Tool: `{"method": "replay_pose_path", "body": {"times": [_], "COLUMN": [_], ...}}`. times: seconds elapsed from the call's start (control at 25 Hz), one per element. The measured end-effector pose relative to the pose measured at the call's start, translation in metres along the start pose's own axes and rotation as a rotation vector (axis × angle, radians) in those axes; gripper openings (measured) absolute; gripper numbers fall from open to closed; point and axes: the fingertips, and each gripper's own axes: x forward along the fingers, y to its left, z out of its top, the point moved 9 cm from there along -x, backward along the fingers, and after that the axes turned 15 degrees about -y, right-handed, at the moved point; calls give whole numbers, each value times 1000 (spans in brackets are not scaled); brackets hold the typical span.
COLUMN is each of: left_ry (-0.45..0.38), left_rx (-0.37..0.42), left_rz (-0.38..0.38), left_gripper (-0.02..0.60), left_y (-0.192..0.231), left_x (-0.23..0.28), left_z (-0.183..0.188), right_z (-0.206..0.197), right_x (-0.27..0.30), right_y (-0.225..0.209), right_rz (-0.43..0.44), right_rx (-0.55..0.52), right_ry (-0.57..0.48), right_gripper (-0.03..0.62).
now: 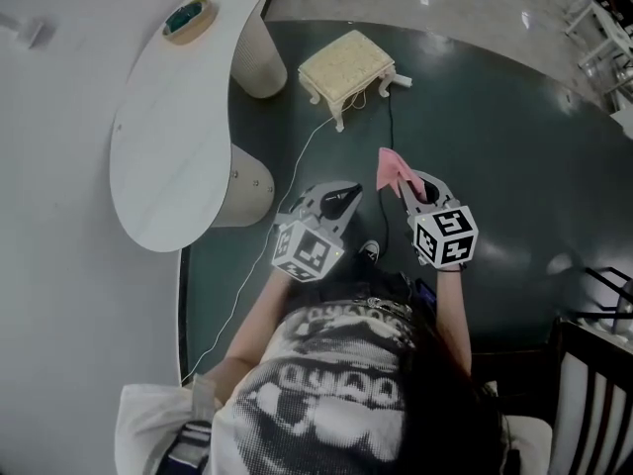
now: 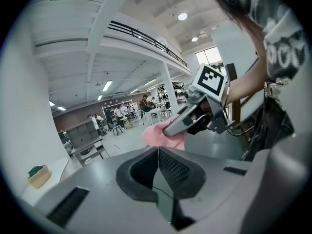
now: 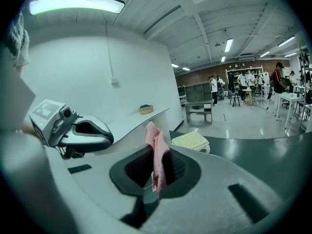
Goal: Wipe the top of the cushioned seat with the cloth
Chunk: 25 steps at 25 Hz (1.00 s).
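right gripper [image 1: 407, 188] pinches the pink cloth [image 1: 393, 169], left gripper [image 1: 334, 204] closed empty; next, carry it to the distant cushioned seat [image 1: 346, 64].

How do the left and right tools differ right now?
Right tool is shut on the pink cloth; left tool is shut on nothing. Left tool sits nearer the white table; right tool farther from it. Both hang short of the cushioned seat.
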Motion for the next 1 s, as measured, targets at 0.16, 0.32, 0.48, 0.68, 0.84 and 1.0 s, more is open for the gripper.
{"method": "replay_pose_path", "body": {"times": [0.16, 0.32, 0.48, 0.68, 0.84, 1.0], "left_ry": [-11, -26, -29, -31, -30, -28], "left_rx": [9, 25, 34, 29, 34, 46], "left_rz": [16, 14, 5, 3, 9, 17], "left_gripper": [6, 6, 6, 6, 6, 6], "left_y": [-6, -11, -16, 8, 2, -28], "left_x": [-4, -3, -2, 7, 7, 2], "left_z": [7, 13, 19, 4, 10, 31], "right_z": [3, 5, 8, 10, 11, 13], "right_x": [-9, -14, -18, 10, 1, -36], "right_y": [7, 10, 9, 2, 2, 7], "right_rz": [25, 32, 34, 29, 31, 38], "right_rx": [-24, -37, -41, -69, -76, -84], "right_ry": [-15, -31, -40, -37, -42, -52], "right_gripper": [11, 11, 11, 11, 11, 12]}}
